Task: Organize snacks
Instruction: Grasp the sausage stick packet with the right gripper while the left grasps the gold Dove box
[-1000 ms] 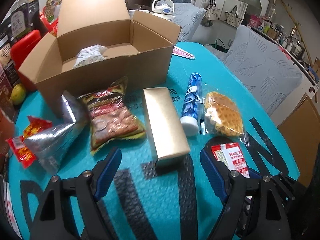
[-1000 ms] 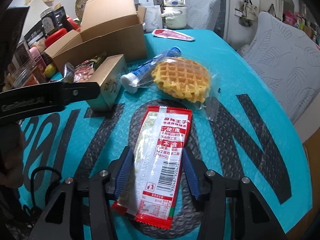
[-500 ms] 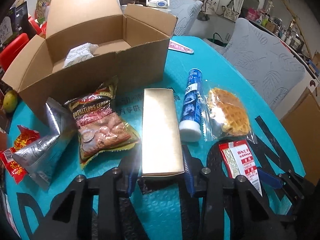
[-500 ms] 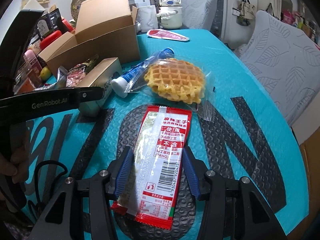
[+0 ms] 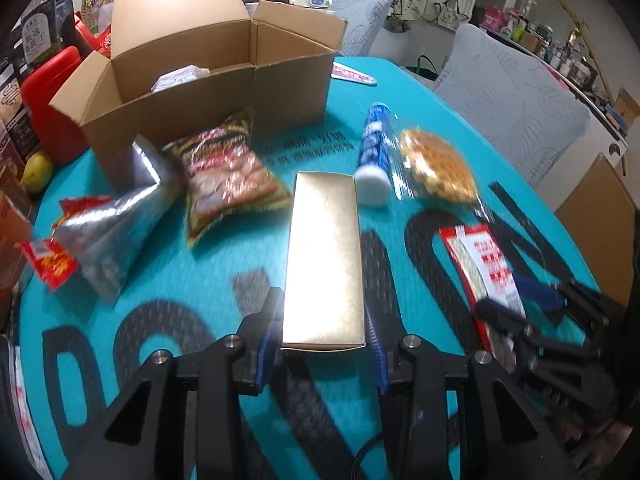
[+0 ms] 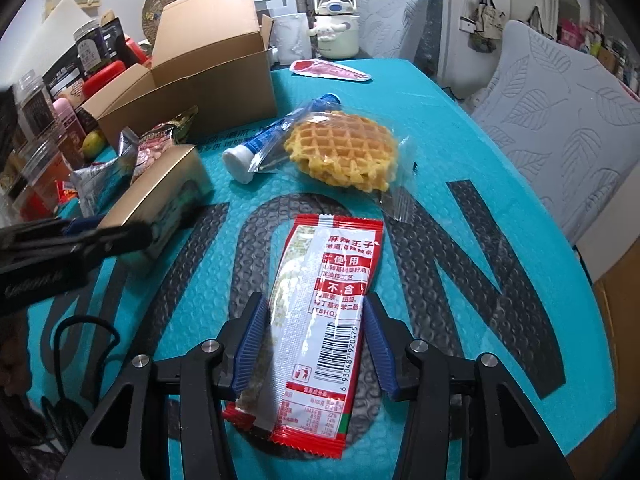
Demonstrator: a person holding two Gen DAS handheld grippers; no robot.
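My left gripper (image 5: 322,332) is shut on the near end of a gold box (image 5: 325,256) and holds it above the teal mat; the box also shows in the right wrist view (image 6: 160,196). My right gripper (image 6: 314,340) is shut on a red and white snack packet (image 6: 320,320), whose far part lies on the mat; it also shows in the left wrist view (image 5: 484,268). An open cardboard box (image 5: 208,80) stands at the back with a white packet (image 5: 180,78) inside.
On the mat lie a nut bag (image 5: 228,172), a silver pouch (image 5: 116,220), a small red packet (image 5: 50,260), a blue tube (image 5: 374,152) and a wrapped waffle (image 5: 436,168). Jars and a red container (image 5: 48,100) crowd the left edge. A padded chair (image 5: 512,96) stands at the right.
My left gripper moved forward, closed on the gold box and lifted its near end. My right gripper stays on the red packet.
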